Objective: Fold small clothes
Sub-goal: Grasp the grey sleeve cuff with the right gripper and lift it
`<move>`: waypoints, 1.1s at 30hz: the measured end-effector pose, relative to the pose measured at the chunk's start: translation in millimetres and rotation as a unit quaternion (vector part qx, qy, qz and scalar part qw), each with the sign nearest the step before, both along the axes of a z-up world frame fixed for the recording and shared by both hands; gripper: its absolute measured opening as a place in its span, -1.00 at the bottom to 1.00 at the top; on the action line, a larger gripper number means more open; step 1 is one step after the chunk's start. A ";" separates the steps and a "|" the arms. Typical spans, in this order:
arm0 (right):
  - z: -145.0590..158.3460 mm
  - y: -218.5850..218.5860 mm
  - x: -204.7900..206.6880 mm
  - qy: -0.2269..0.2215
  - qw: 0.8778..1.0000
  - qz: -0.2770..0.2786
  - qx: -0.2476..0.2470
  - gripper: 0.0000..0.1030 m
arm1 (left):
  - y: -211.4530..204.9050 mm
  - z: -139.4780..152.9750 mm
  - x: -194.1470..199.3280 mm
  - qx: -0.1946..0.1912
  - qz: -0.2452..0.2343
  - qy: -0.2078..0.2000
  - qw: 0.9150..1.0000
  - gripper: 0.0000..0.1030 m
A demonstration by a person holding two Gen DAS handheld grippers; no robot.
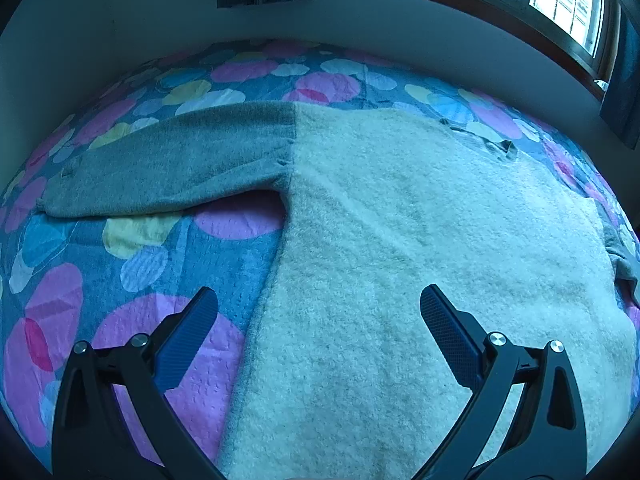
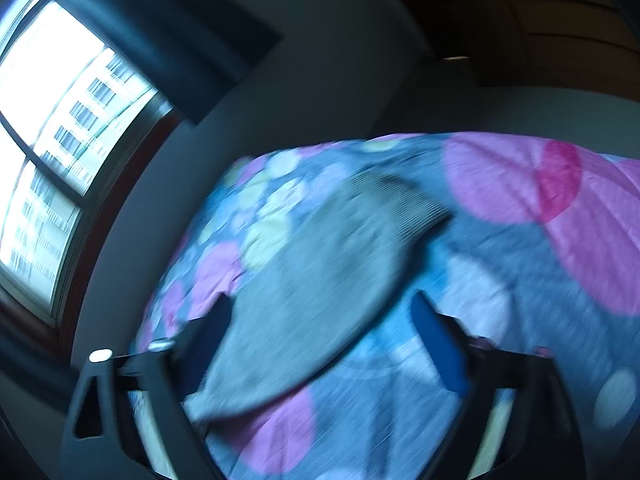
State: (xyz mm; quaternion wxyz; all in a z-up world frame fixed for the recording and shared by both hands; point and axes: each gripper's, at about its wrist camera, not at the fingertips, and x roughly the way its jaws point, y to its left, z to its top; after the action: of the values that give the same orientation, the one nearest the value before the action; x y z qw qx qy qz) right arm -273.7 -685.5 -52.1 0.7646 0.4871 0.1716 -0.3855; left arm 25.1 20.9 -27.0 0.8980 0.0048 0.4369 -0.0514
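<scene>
**Sweater spread flat on patterned bedspread; sleeve fold about to start**

Item: small sweater point(image 1: 420, 240), cream fleecy body, laid flat across the bedspread point(image 1: 132, 280). Pile is thick and nubbly, with soft creases running diagonally. Left side edge runs straight down toward the camera.

Left sleeve point(image 1: 172, 168): grey, finer knit, stretched out sideways from the shoulder seam, slightly puckered where it joins the body. Flat, tapering toward the cuff.

Right sleeve point(image 2: 320, 292): grey, same knit, ribbed cuff point(image 2: 396, 196) at the far end. Lies on the bedspread, curving away from the camera. View is blurred; finer detail cannot be read.

Bedspread: quilted, blue ground with overlapping pink, yellow, pale blue and white discs, embossed texture.

Left gripper point(image 1: 320, 320): jaws spread wide, empty, hovering over the body's left edge; one finger above bedspread, the other above fleece.

Right gripper point(image 2: 320, 332): jaws apart, straddling the wide part of the right sleeve; pads appear not to press on the cloth, though blur limits certainty.

Step, as judged: garment is laid out, no fold made yet; sleeves look to come first.

Next move calls for: a pinch on the sleeve cloth, top layer and under layer together, then a carry inward over the fleecy body, kept low so the thick pile does not drag or bunch.

Background: window point(image 2: 60, 120), plain wall.
</scene>
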 end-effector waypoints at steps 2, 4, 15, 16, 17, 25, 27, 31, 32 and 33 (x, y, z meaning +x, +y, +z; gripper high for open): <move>-12.7 -20.8 -6.1 -0.019 0.999 -0.015 0.027 0.05 | -1.2 -2.2 0.9 0.003 0.005 0.004 1.000 0.96; -21.6 -34.9 -4.8 -0.021 0.999 -0.024 0.040 0.05 | -3.3 -4.0 0.9 0.005 0.007 0.009 1.000 0.96; -44.1 -68.3 -6.3 -0.063 0.996 -0.043 0.055 -0.23 | -15.9 -4.2 0.9 0.009 0.007 0.015 1.000 0.96; -44.6 -69.7 -5.5 -0.053 0.996 -0.040 0.056 -0.36 | -17.5 -3.8 1.2 0.008 0.007 0.016 1.000 0.96; -44.3 -71.0 -5.0 -0.051 0.996 -0.036 0.057 -0.62 | -18.3 -3.0 0.7 0.006 0.005 0.016 1.000 0.96; 33.7 -23.8 35.2 -0.047 0.997 0.012 -0.052 -0.85 | -15.7 4.1 -3.2 0.009 -0.003 0.000 1.000 0.96; 59.5 2.5 61.7 -0.050 0.994 0.044 -0.082 -0.85 | -11.1 5.3 -3.6 0.004 0.000 -0.002 1.000 0.96; 106.7 72.1 130.6 -0.058 0.980 0.126 -0.141 -0.85 | -1.7 7.8 -6.1 -0.003 -0.001 -0.006 1.000 0.96; 113.6 89.9 147.9 -0.062 0.976 0.145 -0.149 -0.85 | 0.3 8.6 -6.8 -0.003 -0.001 -0.008 1.000 0.96; 120.0 107.3 163.4 -0.064 0.972 0.164 -0.156 -0.85 | 4.3 9.7 -8.2 -0.003 0.000 -0.011 1.000 0.96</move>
State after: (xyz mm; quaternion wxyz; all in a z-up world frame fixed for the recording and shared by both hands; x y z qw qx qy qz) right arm -110.2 -578.2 67.9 0.8934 0.3507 0.1372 -0.2448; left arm 16.9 25.2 -17.3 0.9026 0.0027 0.4273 -0.0531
